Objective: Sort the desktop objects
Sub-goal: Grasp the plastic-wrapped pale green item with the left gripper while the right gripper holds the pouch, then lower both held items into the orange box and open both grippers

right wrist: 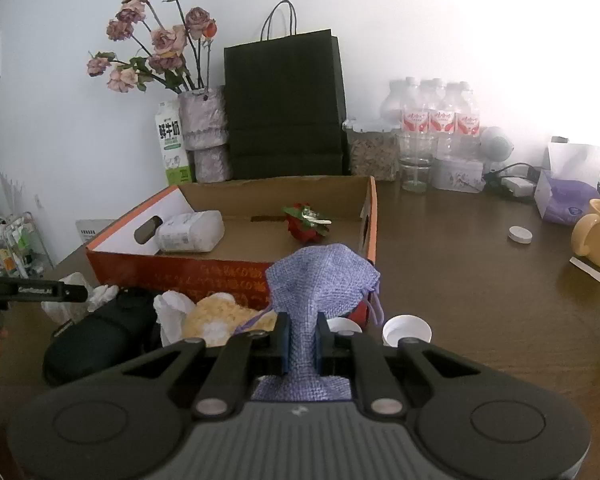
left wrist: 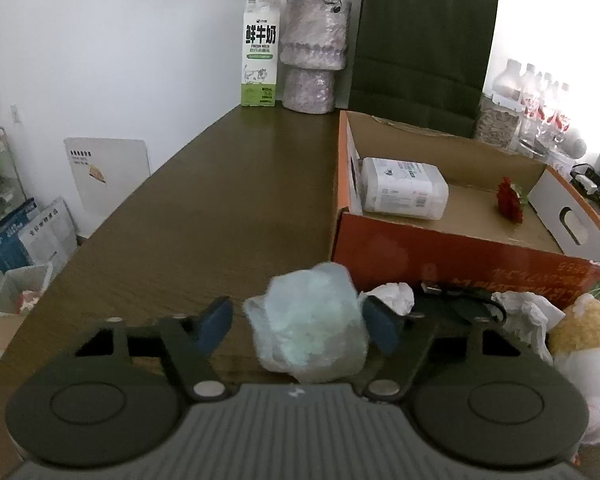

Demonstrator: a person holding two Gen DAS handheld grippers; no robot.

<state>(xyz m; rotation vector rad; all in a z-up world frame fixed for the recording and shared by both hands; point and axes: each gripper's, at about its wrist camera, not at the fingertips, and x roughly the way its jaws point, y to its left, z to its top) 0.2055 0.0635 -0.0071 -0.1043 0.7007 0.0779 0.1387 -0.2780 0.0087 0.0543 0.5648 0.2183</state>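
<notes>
The left gripper (left wrist: 300,326) has a crumpled pale blue-white plastic wad (left wrist: 312,326) between its jaws; the right-hand blue pad touches the wad's side, while the left-hand pad stands just clear of it, so the jaws are partly open around it and not yet gripping. The wad sits on the brown wooden tabletop (left wrist: 220,200), dead centre between the pads, roughly round with no clear long axis. The open orange cardboard box (left wrist: 440,256) lies at about one o'clock from these jaws, its near wall just beyond the wad. The right gripper (right wrist: 301,340) is clamped tight on a lilac woven drawstring pouch (right wrist: 324,280), which stands up from the jaws toward twelve o'clock, with the same box straight ahead. The right hand looks nearer to a drop into the box, since its load is already held. Counted: one box, holding one white wrapped packet (right wrist: 190,232) and one red strawberry-like trinket (right wrist: 306,226); outside it one wad, one pouch, one black soft case (right wrist: 96,336), one yellow-and-white plush toy (left wrist: 588,360), and at least two pieces of crumpled white tissue (left wrist: 396,296).
</notes>
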